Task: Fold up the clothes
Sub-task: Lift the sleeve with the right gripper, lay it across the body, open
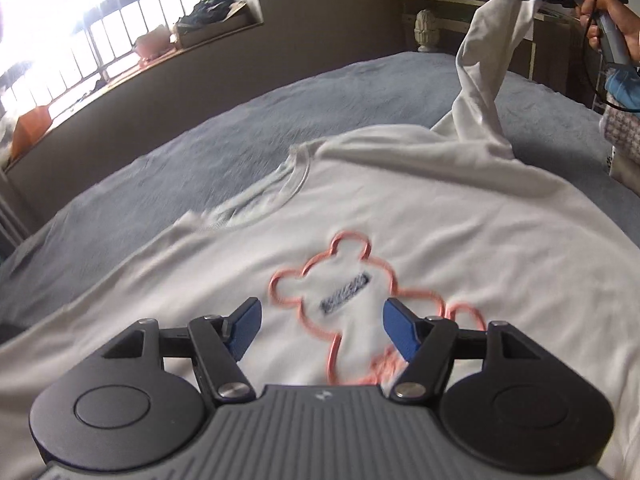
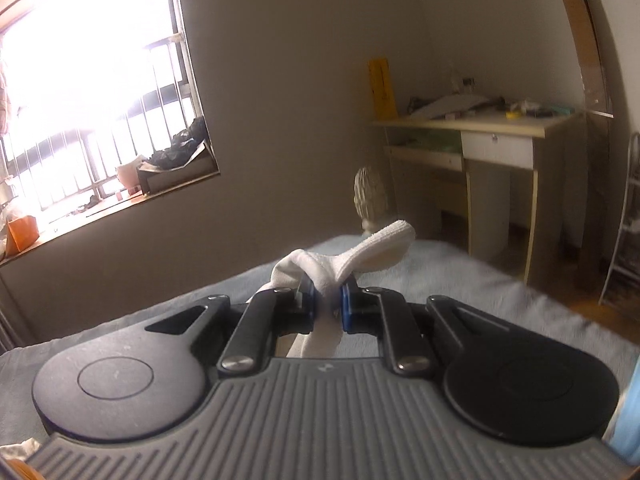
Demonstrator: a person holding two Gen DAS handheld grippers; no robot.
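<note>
We are in a home bedroom: a bed with blue-grey cover, a barred window, a cluttered desk.

The lower hem of the white T-shirt is hidden behind the left gripper body and cut off at the frame's bottom edge. The small dark label inside the bear outline is blurred and cannot be read. The hand is cropped by the right edge. The window is overexposed; nothing outside can be made out. Items on the desk are too small to identify.
</note>
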